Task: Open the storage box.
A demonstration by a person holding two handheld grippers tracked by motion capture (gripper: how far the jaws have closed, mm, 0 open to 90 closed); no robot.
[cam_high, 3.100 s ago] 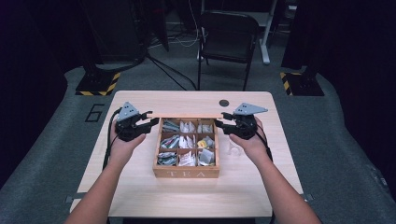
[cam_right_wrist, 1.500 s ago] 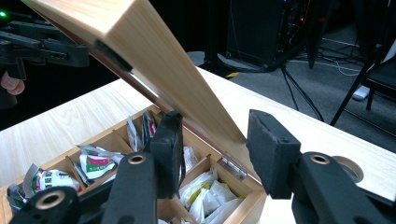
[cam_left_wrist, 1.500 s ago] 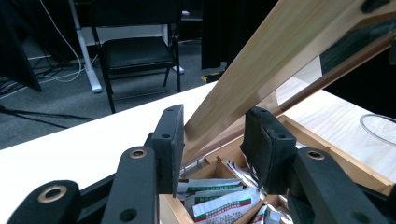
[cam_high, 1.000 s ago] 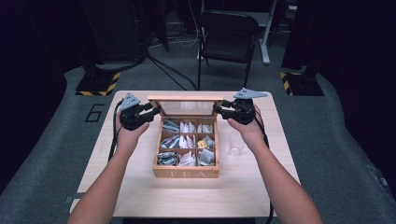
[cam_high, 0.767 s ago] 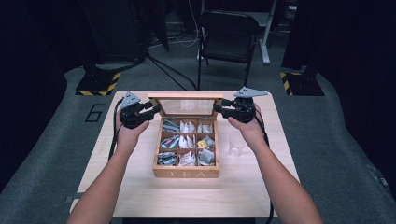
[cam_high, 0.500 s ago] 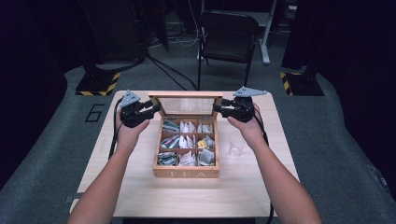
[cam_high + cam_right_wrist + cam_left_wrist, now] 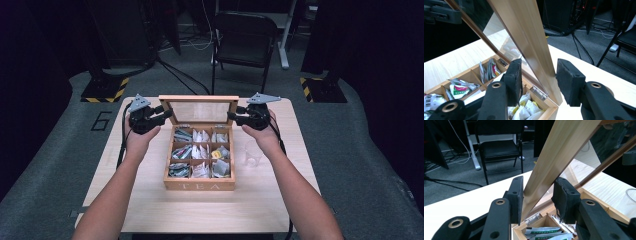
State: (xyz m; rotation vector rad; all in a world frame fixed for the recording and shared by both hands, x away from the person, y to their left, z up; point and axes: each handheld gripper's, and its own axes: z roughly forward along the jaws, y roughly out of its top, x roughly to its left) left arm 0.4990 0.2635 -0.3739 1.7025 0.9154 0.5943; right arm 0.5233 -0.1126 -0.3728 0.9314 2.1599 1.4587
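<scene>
The light wooden tea box [image 7: 199,185] (pale table [image 7: 150,210] beneath) holds green, white and yellow sachets [image 7: 199,152].

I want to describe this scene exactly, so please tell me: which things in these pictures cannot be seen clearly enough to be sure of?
- Tea packets in the tea box: high view, too small to read labels.
- Lid: both gripper views, top cut off by the frame.
- Left gripper and right gripper: the jaws straddle the lid's side rails, but real contact cannot be told.
- Clear cup: high view, faint; contents unclear.
- Front compartments: gripper views, cut off below.
</scene>
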